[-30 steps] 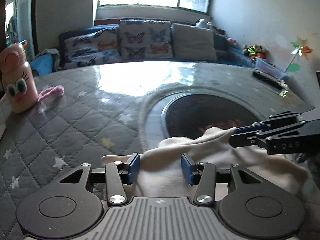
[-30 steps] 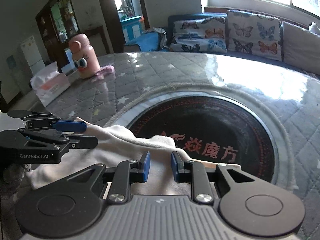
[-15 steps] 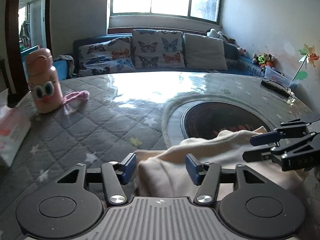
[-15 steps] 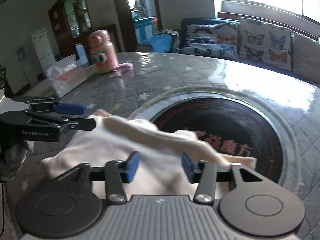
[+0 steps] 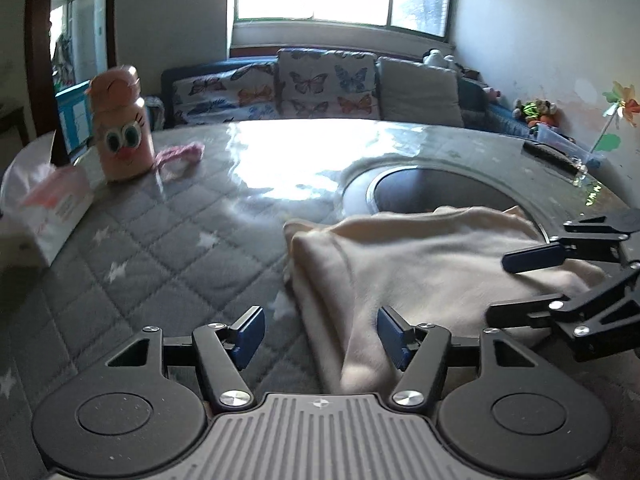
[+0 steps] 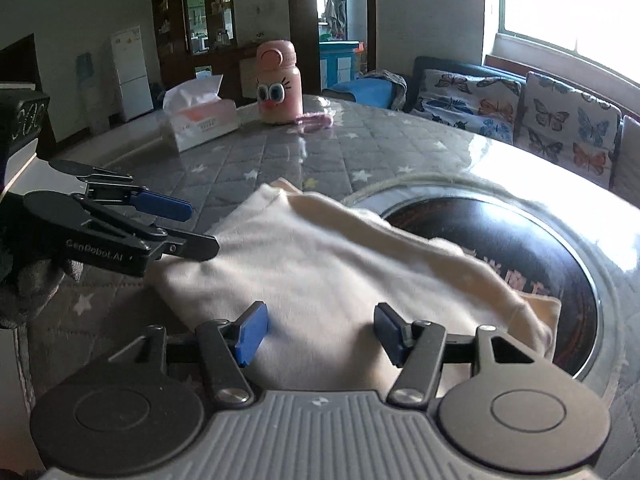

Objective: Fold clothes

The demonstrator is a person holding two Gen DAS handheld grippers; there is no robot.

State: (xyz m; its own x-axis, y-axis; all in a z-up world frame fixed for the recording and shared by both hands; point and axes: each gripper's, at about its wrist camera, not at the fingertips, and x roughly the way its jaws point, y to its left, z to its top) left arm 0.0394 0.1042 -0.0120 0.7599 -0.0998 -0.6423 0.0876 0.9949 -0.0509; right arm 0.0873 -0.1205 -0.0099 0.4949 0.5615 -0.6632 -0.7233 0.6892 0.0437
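Between both spread hand-held grippers, L (image 5: 320, 334) & R (image 6: 320, 332) still widening, lies cream garment (image 6: 340, 264), unpinched.

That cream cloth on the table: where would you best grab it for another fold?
Probably the near hem of the cream garment, from the person's side. It lies flat, its edge just ahead of the right gripper, whose jaws are opening, and the left gripper.
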